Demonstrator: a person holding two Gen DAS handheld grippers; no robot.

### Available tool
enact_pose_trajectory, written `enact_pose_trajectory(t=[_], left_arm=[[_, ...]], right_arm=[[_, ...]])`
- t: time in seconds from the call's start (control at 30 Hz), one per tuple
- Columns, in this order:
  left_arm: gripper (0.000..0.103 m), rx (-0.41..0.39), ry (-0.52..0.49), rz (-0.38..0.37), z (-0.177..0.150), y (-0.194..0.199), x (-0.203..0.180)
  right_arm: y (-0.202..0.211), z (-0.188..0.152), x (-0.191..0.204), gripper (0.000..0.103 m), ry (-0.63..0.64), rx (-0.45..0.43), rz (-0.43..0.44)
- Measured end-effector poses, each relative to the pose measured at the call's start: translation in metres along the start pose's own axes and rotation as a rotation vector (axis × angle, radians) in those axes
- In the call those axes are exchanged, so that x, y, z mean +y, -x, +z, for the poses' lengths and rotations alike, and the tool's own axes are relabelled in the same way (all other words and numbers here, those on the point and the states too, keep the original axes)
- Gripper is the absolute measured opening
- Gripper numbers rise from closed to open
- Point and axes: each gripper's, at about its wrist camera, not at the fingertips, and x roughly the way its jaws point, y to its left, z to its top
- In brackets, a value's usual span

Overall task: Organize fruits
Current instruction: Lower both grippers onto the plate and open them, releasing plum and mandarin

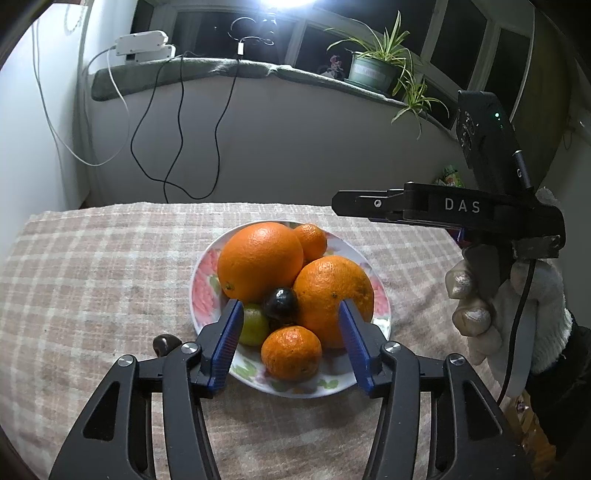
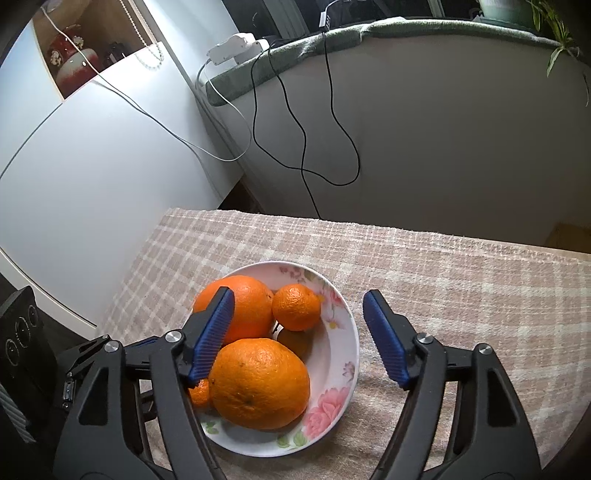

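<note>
Orange citrus [image 1: 260, 260] heaped in floral plate [image 1: 201, 291]; left tongs [image 1: 291, 308], right tongs [image 2: 299, 297] spread.

A harsh lamp [image 1: 280, 3] glares overhead; fisheye edges curve, corners dark.

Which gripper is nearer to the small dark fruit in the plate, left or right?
Left. The left gripper hovers open just above the dark fruit. The right gripper hovers open over the plate's other side.

Fruits [image 1: 291, 291] heaped in floral plate [image 1: 201, 291]
</note>
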Motion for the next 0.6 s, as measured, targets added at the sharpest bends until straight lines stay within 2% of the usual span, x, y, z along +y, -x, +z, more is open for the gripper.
enact_pose_trajectory(t=[0.27,0.4,0.6], left_arm=[[0.053,-0.007,-0.005,0.001,-0.001,0.006,-0.002],[0.053,-0.018,-0.007,0.001,-0.001,0.013,-0.003],[0.053,-0.035,-0.012,0.004,-0.001,0.024,-0.003]], right_arm=[[0.005,0.000,0.008,0.076,0.019,-0.013,-0.021],[0.011,0.000,0.015,0.085,0.031,-0.028,-0.029],[0.020,0.001,0.025,0.085,0.047,-0.044,-0.040]])
